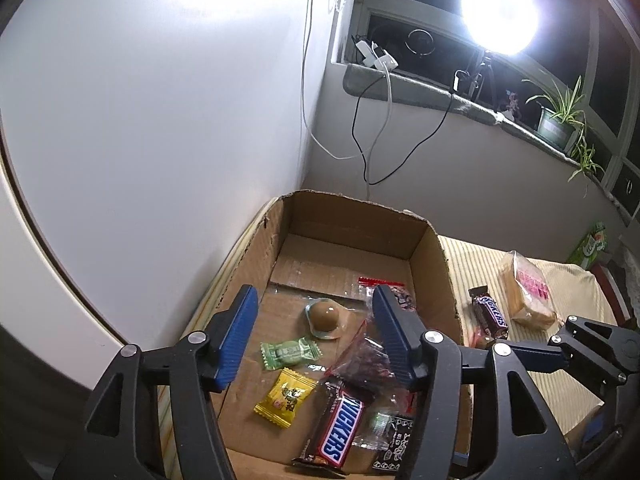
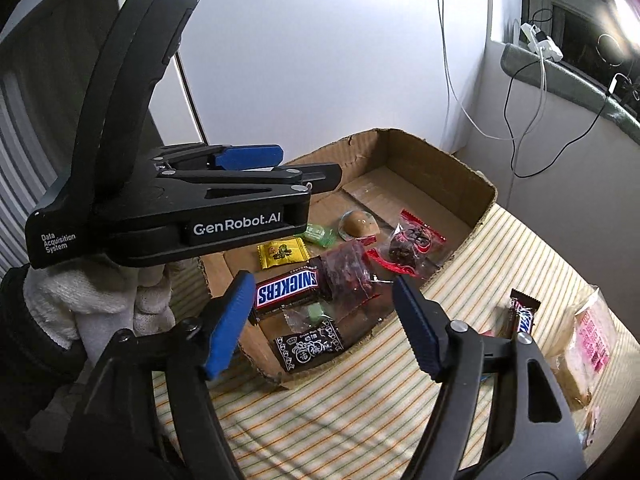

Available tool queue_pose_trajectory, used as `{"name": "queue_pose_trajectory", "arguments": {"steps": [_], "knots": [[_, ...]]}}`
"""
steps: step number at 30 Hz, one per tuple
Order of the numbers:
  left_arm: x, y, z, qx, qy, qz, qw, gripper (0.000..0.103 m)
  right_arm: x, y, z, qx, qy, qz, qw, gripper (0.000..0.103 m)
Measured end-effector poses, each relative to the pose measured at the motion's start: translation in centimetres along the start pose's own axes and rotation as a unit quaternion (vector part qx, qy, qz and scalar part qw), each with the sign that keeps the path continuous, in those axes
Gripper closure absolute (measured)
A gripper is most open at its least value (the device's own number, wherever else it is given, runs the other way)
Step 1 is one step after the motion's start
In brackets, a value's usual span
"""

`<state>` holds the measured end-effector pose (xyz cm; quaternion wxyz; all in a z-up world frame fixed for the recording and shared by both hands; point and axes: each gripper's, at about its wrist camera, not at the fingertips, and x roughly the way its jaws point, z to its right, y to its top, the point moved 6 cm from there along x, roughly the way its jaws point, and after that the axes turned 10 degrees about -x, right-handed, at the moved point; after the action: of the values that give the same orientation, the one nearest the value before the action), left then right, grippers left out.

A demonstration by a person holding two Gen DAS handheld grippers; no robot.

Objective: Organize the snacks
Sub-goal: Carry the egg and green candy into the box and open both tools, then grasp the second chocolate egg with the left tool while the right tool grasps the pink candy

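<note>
Hovering both open, empty grippers over the cardboard box (image 1: 434,248) of snacks.

I'm holding the left gripper (image 1: 310,330) about half open above the box, nothing between its pads; the right gripper (image 2: 324,324) is spread wider, also gripping nothing. Snickers bar (image 2: 288,290), yellow candy (image 1: 285,398), green candy (image 1: 290,354) and jelly cup (image 1: 326,318) are lying inside already. Next I'm judging the loose Snickers bar outside the box (image 1: 489,312) and bread pack (image 1: 526,294) on the striped cloth (image 2: 320,412) need moving; approach low, pinch across the narrow width. Only the right view is showing my gloved hand (image 2: 80,304); only the left is showing the lamp (image 1: 500,10).
</note>
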<state>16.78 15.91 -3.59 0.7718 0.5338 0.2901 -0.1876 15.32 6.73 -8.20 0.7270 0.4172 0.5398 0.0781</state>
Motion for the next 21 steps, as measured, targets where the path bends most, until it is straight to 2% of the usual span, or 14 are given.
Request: {"name": "queue_pose_trajectory", "arguments": {"steps": [10,21], "knots": [[-1.6,-0.2,1.4,0.004,-0.007,0.012,0.9999,0.044,-2.1,-1.6,1.0,0.012,-0.016,0.004,1.0,0.029],[-2.9,-1.9,6.0,0.023,-0.045,0.009,0.9987,0.044,-6.7,-6.8,6.8,0.079,-0.062,0.009,0.995,0.029]]}}
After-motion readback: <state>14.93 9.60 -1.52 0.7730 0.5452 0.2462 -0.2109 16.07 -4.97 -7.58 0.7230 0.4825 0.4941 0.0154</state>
